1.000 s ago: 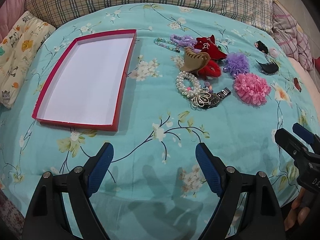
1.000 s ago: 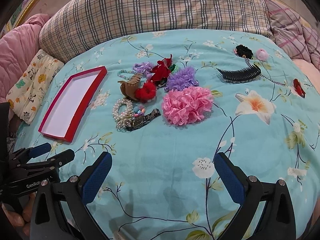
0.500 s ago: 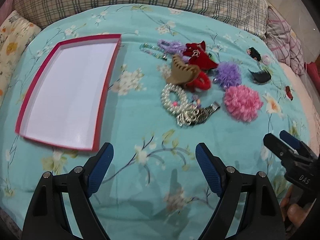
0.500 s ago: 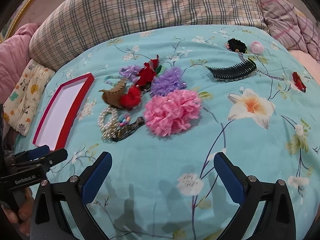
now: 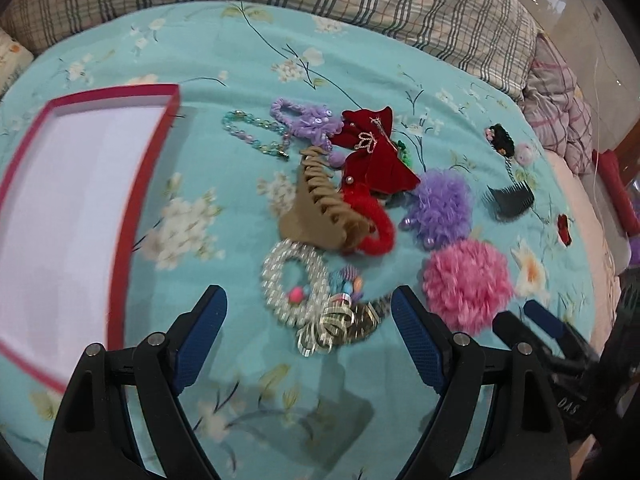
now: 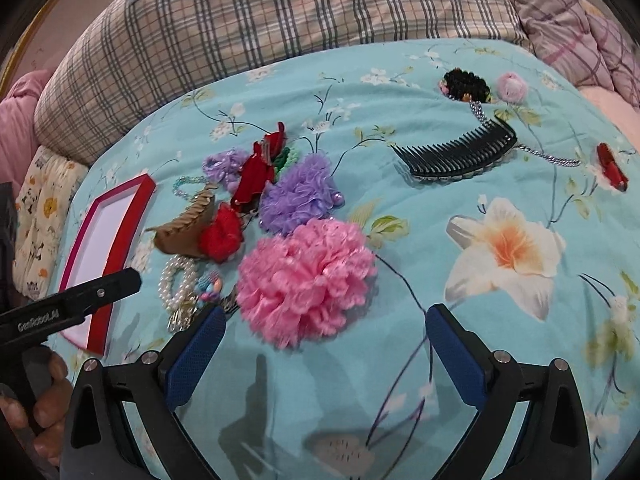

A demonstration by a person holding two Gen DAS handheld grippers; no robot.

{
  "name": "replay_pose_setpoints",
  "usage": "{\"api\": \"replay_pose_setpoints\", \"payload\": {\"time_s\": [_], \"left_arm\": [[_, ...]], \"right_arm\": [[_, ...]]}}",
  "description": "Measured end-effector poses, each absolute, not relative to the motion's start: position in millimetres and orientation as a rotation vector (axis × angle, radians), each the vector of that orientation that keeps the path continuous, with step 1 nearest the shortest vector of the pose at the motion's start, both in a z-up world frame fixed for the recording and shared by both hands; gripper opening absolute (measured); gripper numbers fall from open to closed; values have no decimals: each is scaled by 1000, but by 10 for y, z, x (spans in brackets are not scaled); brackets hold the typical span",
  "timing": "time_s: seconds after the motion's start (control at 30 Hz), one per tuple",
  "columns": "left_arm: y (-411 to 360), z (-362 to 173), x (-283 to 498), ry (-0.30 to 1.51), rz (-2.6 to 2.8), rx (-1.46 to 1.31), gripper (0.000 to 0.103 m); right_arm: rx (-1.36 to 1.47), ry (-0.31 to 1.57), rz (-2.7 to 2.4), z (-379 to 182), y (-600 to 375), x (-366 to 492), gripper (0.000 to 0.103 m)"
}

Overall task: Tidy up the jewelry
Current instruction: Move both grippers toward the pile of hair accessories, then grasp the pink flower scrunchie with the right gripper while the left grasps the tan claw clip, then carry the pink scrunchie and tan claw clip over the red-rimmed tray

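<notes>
A pile of jewelry and hair pieces lies on the teal floral bedspread: a pearl bracelet [image 5: 294, 280], a silver bow clip [image 5: 332, 326], a tan claw clip [image 5: 320, 212], a red scrunchie [image 5: 376, 228], a red velvet bow [image 5: 374, 152], a purple pom [image 5: 442, 206] and a pink pom [image 5: 466, 284]. My left gripper [image 5: 308, 334] is open, just short of the pearl bracelet and bow clip. My right gripper [image 6: 322, 354] is open, just below the pink pom [image 6: 308, 280]. An empty red-rimmed white box [image 5: 156, 152] lies at the left.
A black comb [image 6: 460, 154], a black flower clip [image 6: 466, 84], a pink ball [image 6: 512, 86] and a small red piece [image 6: 612, 168] lie at the right. A beaded bracelet [image 5: 254, 134] and lilac scrunchie [image 5: 308, 120] lie behind the pile. Plaid pillows [image 6: 280, 20] line the back.
Both grippers have moved forward toward the pile, which now looks larger and closer. Both stay open. Nothing on the bed has shifted.
</notes>
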State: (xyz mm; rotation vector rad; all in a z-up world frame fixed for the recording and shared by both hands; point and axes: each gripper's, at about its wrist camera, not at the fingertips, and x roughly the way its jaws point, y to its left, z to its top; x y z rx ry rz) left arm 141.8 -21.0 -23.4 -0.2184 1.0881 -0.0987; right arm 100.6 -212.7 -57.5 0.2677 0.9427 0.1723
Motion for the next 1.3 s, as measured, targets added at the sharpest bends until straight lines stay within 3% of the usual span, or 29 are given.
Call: {"api": "replay_pose_setpoints", "payload": {"time_s": [0.3, 0.4, 0.47, 0.57, 0.6, 0.67, 1.3], "left_arm": [[-248, -457, 1882, 1108, -85, -204, 85], [-172, -524, 1943, 1105, -73, -219, 84], [-124, -534, 1961, 1098, -82, -236, 73], [-93, -535, 2000, 1100, -109, -257, 44], [-87, -540, 2006, 1103, -125, -264, 30], [-85, -537, 2008, 1104, -147, -276, 21], [154, -29, 1495, 964, -168, -273, 19]], "right_arm": [[292, 972, 177, -723, -2137, 1254, 69], [298, 969, 183, -744, -2155, 1295, 54], [301, 970, 181, -756, -2170, 1317, 38], [300, 971, 180, -769, -2185, 1339, 23], [300, 970, 180, -770, -2188, 1336, 22], [298, 965, 184, -754, -2192, 1332, 18], [259, 904, 235, -393, -1996, 1089, 12]]}}
